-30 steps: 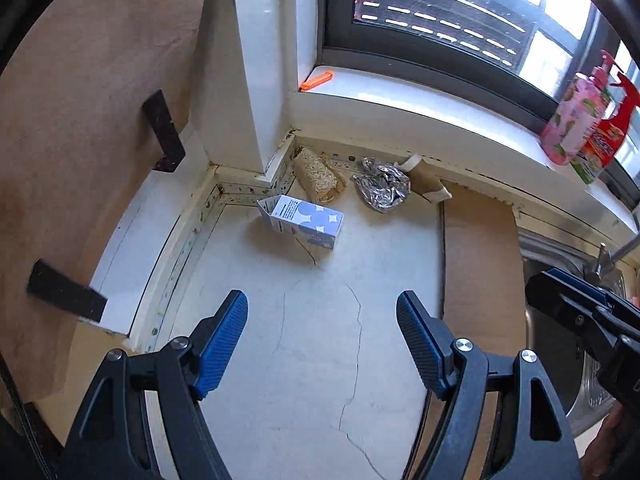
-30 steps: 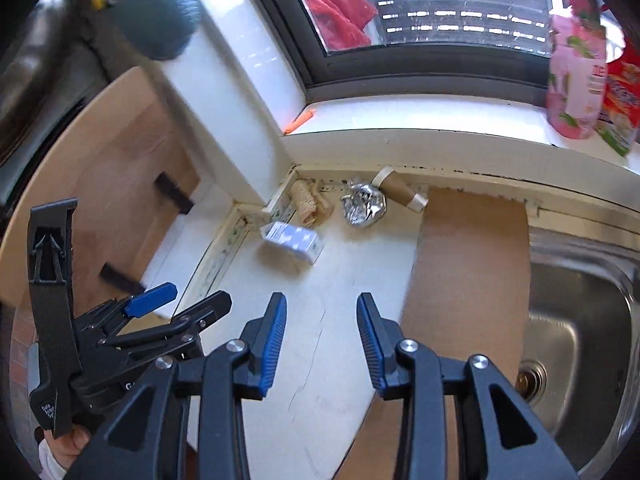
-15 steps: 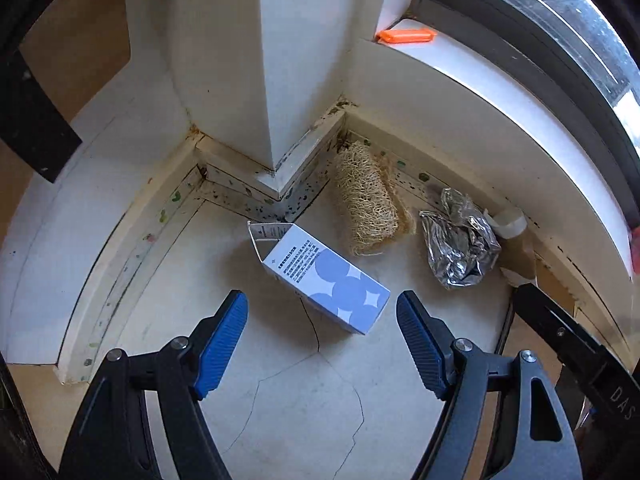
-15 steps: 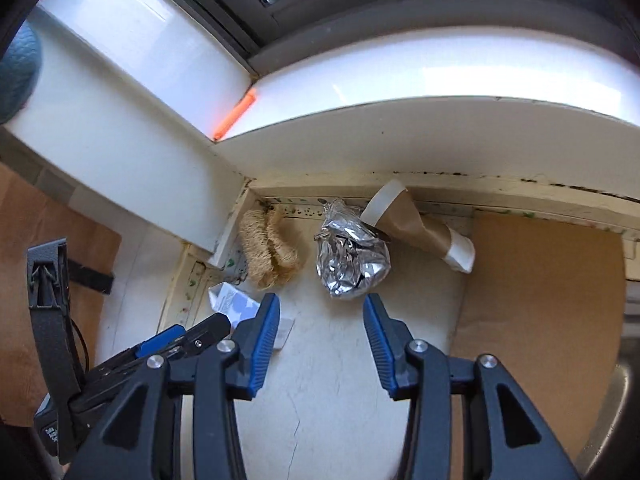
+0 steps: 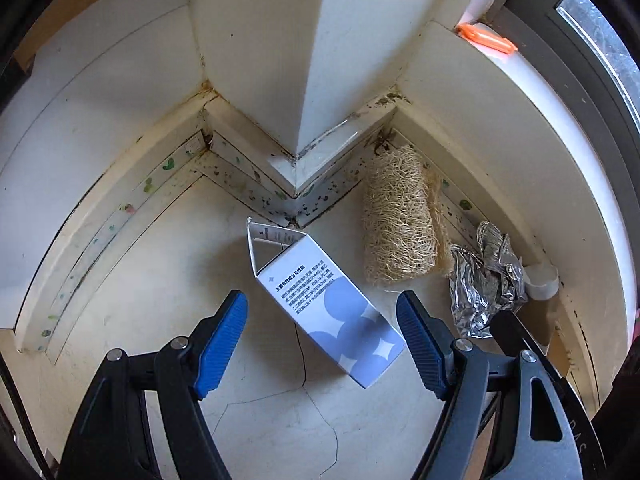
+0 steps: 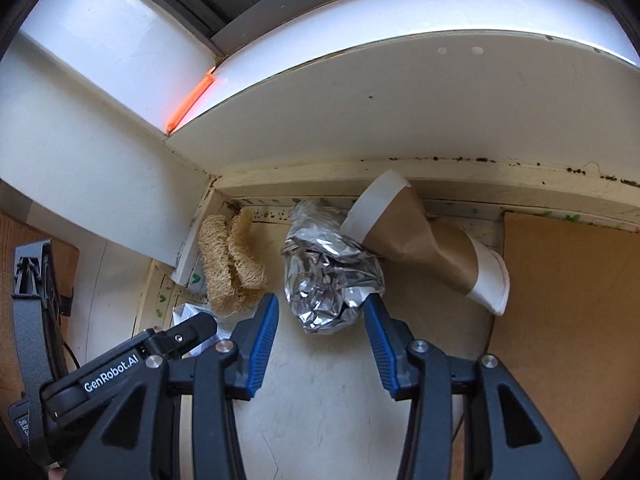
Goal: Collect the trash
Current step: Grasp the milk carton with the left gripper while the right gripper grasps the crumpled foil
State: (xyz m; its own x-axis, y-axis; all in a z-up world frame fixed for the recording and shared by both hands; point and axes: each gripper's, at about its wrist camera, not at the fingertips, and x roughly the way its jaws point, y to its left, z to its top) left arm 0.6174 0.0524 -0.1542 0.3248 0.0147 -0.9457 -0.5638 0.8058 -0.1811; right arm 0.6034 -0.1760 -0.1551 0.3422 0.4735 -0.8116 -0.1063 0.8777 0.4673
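A white and blue carton (image 5: pixel 328 304) lies on its side on the cracked counter, its open end toward the wall corner. My left gripper (image 5: pixel 322 340) is open, with the carton's near end between its fingers. A crumpled foil ball (image 6: pixel 328 276) lies by the back wall; it also shows in the left wrist view (image 5: pixel 486 284). My right gripper (image 6: pixel 318 336) is open, its fingertips on either side of the foil's near end. A squashed brown paper cup (image 6: pixel 424 240) lies behind the foil to the right.
A loofah scrubber (image 5: pixel 398 220) lies against the wall between carton and foil; it shows in the right view (image 6: pixel 232 264) too. An orange item (image 5: pixel 486 38) sits on the window sill. A brown board (image 6: pixel 568 300) covers the counter on the right. A wall column juts out at the corner.
Both grippers have moved forward and down toward the counter's back corner. The left one now straddles the carton, the right one has closed in on the foil ball. Both stay open.
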